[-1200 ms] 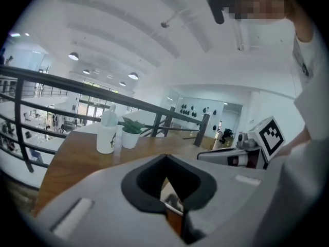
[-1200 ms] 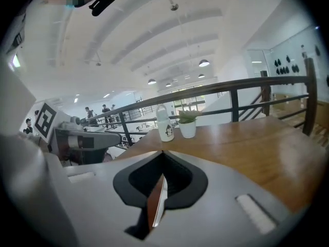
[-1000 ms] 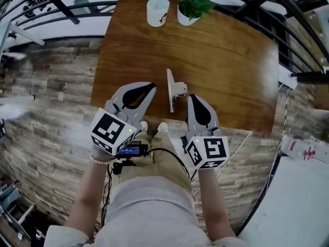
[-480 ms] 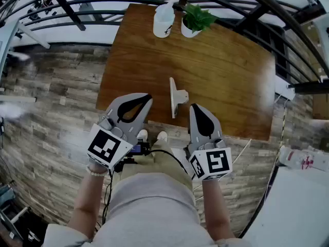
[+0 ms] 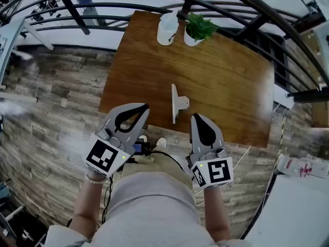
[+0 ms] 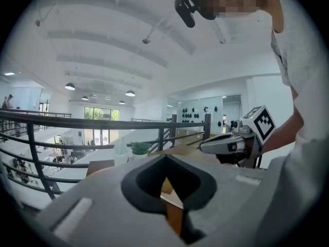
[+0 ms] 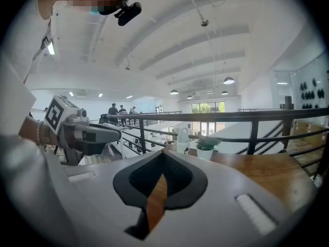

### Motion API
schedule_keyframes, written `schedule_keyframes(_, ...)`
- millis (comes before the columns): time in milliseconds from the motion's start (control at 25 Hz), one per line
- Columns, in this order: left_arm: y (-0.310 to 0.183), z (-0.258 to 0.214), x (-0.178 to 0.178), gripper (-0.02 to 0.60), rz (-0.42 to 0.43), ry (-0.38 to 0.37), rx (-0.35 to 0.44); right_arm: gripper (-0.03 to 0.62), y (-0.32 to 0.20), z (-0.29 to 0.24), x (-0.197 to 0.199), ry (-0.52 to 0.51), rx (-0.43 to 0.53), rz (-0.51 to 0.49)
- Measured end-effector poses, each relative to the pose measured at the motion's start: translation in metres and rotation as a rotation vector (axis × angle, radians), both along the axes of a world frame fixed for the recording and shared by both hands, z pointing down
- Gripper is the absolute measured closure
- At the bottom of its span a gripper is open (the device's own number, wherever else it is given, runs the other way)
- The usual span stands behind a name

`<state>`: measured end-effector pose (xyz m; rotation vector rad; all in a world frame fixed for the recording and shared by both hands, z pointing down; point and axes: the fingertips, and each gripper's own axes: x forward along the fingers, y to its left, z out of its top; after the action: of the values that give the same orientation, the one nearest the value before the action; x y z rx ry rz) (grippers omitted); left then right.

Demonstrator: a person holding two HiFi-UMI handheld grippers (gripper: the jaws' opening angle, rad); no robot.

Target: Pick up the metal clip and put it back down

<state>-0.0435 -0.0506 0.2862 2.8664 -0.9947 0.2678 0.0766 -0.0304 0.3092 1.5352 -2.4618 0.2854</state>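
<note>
Head view: metal clip (image 5: 177, 103) rests on the tabletop (image 5: 231, 81), untouched. Left tongs (image 5: 144, 108) are just left of the clip and right tongs (image 5: 196, 117) just right of it, both clear of it.
Left gripper view: left tongs (image 6: 165, 157) tips pressed together, nothing between.
Right gripper view: right tongs (image 7: 163, 154) tips likewise together, empty.

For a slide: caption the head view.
Left gripper and right gripper, shut and empty, at the table edge; clip on it between them.
</note>
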Motion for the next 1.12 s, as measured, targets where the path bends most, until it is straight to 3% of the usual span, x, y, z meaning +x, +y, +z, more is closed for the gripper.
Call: schedule_keyframes(1120,0.013,0.003,0.008,0.581,-0.003,-0.023,0.0,0.582,0.012,-0.001,-0.004,-0.001,-0.001,-0.033)
